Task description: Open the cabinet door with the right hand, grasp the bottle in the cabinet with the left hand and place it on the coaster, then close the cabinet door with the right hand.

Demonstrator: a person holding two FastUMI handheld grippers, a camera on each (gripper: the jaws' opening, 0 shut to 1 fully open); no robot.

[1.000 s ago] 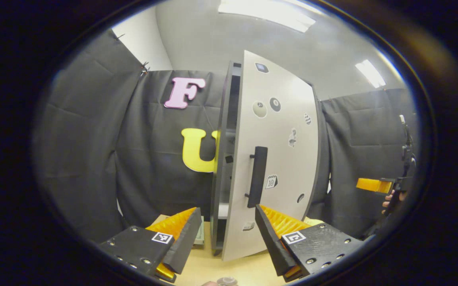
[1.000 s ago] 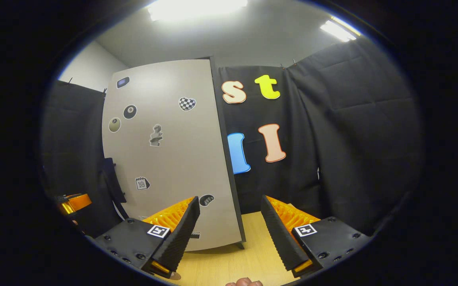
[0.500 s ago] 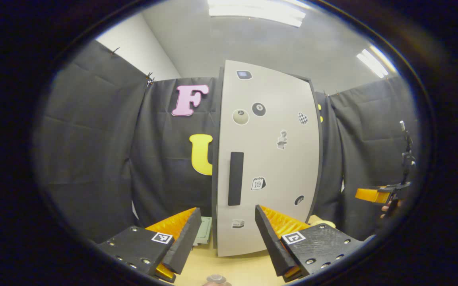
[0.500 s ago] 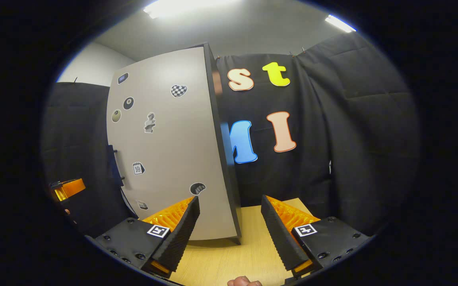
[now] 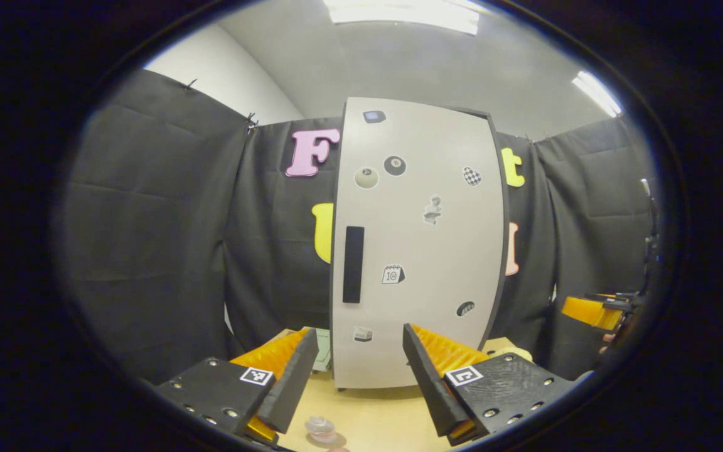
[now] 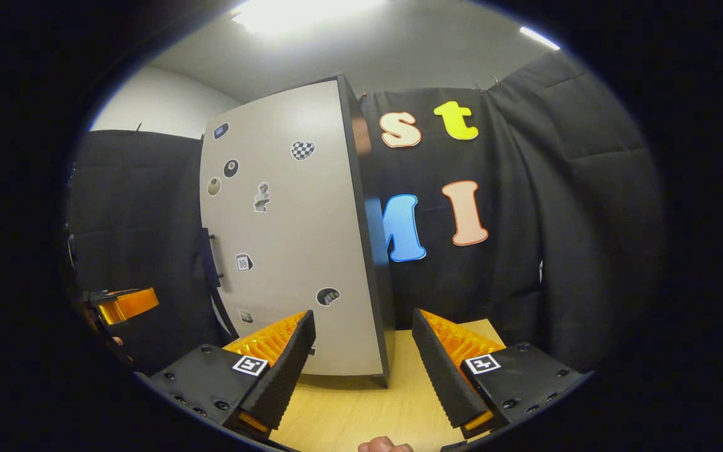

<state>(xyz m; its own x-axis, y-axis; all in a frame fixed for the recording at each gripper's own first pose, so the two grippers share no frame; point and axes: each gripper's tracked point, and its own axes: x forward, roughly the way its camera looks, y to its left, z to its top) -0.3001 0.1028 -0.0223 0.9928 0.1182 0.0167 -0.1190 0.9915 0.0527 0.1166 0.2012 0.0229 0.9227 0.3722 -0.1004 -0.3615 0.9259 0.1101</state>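
The grey cabinet door (image 5: 421, 251) with stickers stands shut, flush with the black cabinet, its black handle (image 5: 353, 263) on the left side. My left gripper (image 5: 359, 329) is open and holds nothing, a short way in front of the door. The top of a small clear bottle (image 5: 319, 428) shows on the table at the bottom edge, just below the left finger; what it stands on is hidden. My right gripper (image 6: 363, 314) is open and holds nothing, facing the door's hinge edge (image 6: 361, 238), apart from the handle (image 6: 211, 267). The right gripper (image 5: 590, 311) also shows orange at the far right.
The cabinet stands on a light wooden table (image 6: 349, 408). A pale green flat piece (image 5: 322, 348) lies by the cabinet's left foot and a pale yellow thing (image 5: 507, 345) to its right. The left gripper (image 6: 124, 304) shows at the left edge. A fingertip (image 6: 385, 446) shows at the bottom.
The cabinet door has swung from ajar to fully shut. Both grippers have drawn back a little from it, and the bottle's top has come into the left gripper view.
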